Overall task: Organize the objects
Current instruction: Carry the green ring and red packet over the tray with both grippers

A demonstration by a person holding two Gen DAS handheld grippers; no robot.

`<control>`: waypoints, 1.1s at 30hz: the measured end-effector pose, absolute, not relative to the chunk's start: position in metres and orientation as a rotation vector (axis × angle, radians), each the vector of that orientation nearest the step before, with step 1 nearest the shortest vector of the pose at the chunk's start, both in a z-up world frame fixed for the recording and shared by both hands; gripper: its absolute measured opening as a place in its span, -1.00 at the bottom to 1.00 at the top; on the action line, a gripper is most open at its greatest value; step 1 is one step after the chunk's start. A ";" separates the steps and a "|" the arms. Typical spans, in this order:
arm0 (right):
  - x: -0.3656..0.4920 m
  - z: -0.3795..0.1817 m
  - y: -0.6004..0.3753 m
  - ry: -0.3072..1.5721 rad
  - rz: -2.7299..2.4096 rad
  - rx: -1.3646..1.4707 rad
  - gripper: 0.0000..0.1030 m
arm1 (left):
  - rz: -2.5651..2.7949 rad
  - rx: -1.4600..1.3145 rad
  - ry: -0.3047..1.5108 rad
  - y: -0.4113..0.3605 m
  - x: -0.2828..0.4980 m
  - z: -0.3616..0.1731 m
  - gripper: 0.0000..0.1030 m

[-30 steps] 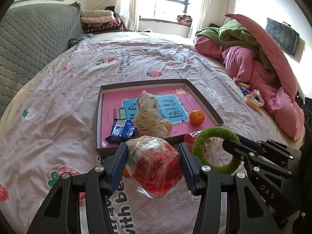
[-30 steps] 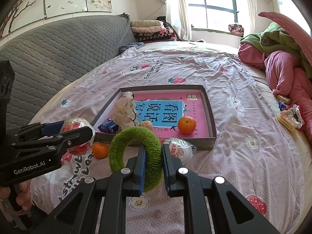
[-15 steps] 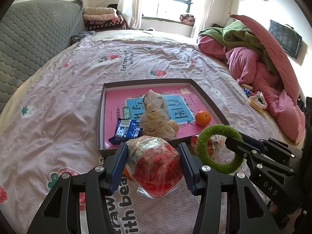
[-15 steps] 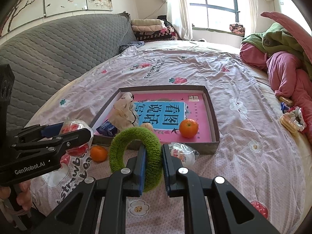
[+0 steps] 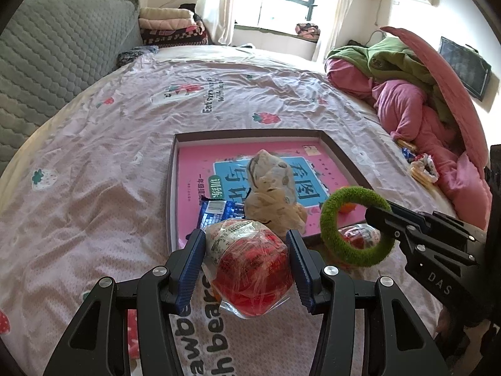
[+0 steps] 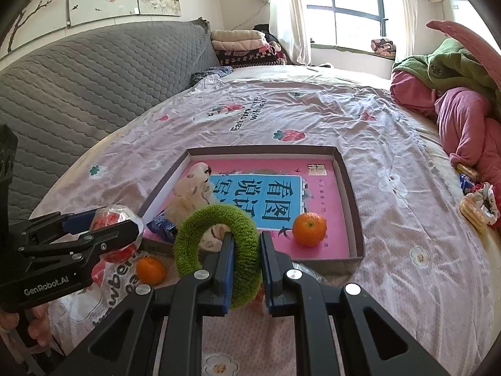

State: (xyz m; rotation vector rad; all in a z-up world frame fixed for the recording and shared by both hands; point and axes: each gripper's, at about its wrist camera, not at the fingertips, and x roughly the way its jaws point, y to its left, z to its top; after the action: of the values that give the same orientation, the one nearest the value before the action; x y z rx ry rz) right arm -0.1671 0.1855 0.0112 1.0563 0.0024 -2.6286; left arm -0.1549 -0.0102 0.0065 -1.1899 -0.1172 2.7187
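Observation:
A shallow brown box [image 5: 170, 169] [image 6: 350, 188] with a pink book inside lies on the bed. In it are a cream plush toy [image 5: 271, 194] [image 6: 191, 194], a blue snack packet [image 5: 219, 213] and an orange [image 6: 309, 229]. My left gripper [image 5: 247, 250] is shut on a red snack bag in clear wrap [image 5: 250, 266] [image 6: 116, 219], held just before the box's near edge. My right gripper [image 6: 245, 250] is shut on a fuzzy green ring [image 6: 219, 247] [image 5: 357, 225], held upright near the same edge.
A second orange [image 6: 151, 270] and another wrapped snack [image 5: 360, 236] lie on the sheet in front of the box. Pink and green bedding [image 5: 422, 100] is piled on the right, with snack packs [image 6: 476, 206] beside it. A grey headboard [image 6: 78, 87] runs along the left.
Both grippers have moved forward toward the box with their loads still held. The box and its contents look closer now.

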 end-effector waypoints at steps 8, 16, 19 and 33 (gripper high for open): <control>-0.196 0.005 0.184 -0.006 -2.645 1.065 -0.69 | 2.721 -1.193 -0.130 -0.016 -0.177 -0.004 0.05; -0.219 -0.003 0.176 0.044 -2.678 1.071 -0.69 | 2.717 -1.200 -0.145 -0.019 -0.199 -0.017 0.05; -0.223 -0.008 0.174 0.062 -2.677 1.084 -0.69 | 2.720 -1.197 -0.145 -0.019 -0.206 -0.020 0.05; -0.236 -0.036 0.162 0.167 -2.643 1.191 -0.69 | 2.714 -1.199 -0.157 -0.021 -0.232 -0.033 0.06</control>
State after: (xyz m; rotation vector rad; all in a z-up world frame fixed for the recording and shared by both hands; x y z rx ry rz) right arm -0.2362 0.1616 -0.0364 1.1914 0.1670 -2.6429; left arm -0.2324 -0.0215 -0.0334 -1.1985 -0.1574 2.7141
